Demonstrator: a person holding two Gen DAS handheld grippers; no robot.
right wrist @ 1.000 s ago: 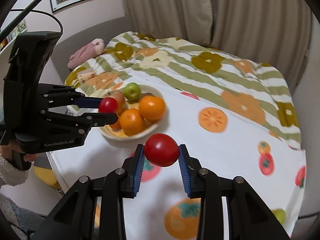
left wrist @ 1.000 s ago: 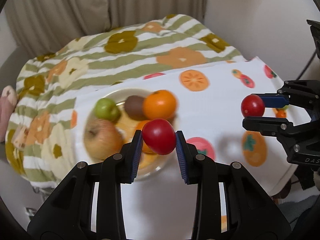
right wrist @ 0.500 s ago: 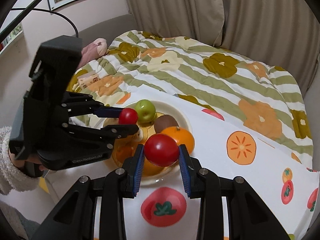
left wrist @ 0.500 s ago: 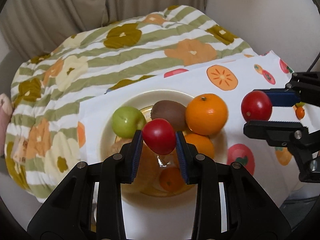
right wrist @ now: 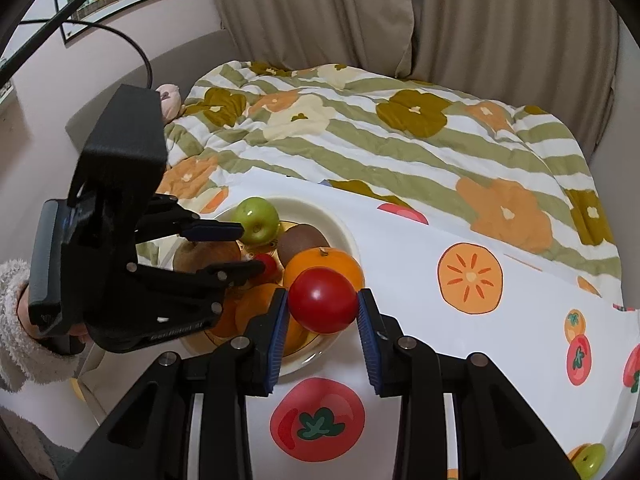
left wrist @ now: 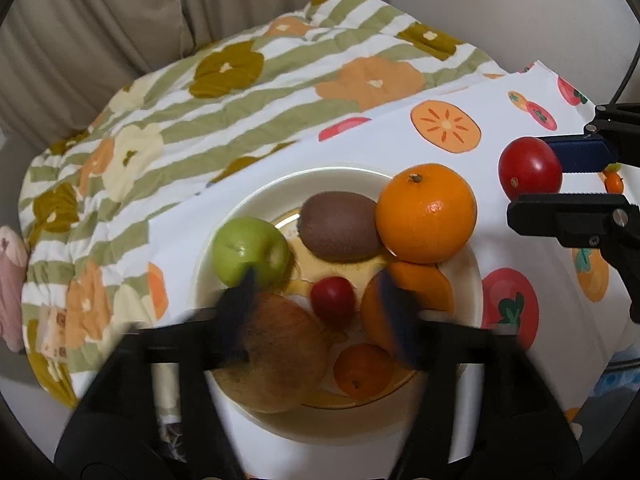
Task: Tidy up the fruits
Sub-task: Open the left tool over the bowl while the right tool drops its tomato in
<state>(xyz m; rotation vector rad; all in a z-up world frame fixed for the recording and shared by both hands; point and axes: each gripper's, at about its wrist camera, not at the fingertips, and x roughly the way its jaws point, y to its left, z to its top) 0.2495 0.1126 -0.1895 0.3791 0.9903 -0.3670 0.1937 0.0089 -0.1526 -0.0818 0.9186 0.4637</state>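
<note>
Now the left gripper (left wrist: 316, 300) hangs over the plate (left wrist: 280, 192) with its jaws opening, blurred in its own view, and the small red tomato (left wrist: 333, 301) sits loose among the fruit between them, no longer pressed by either pad. To finish this release well, the jaws should come fully apart and the hand lift straight up, so neither pad drags the tomato or nudges the brown apple (left wrist: 280, 356) just beside it. The right gripper (right wrist: 322, 312) waits at the near rim of the plate, jaws clamped on a larger red tomato (right wrist: 322, 300); it wants a free hollow, and few show. The plate is crowded: green apple (left wrist: 250, 250), kiwi (left wrist: 340, 226), a big orange (left wrist: 426, 212) and smaller oranges (left wrist: 362, 370) fill most of it, so a round tomato set on top may well roll off onto the printed cloth (left wrist: 460, 80) covering the desk. The two grippers stand near each other, so the left should clear first. Behind lie a striped floral quilt (right wrist: 360, 140) and curtains (right wrist: 480, 20).
</note>
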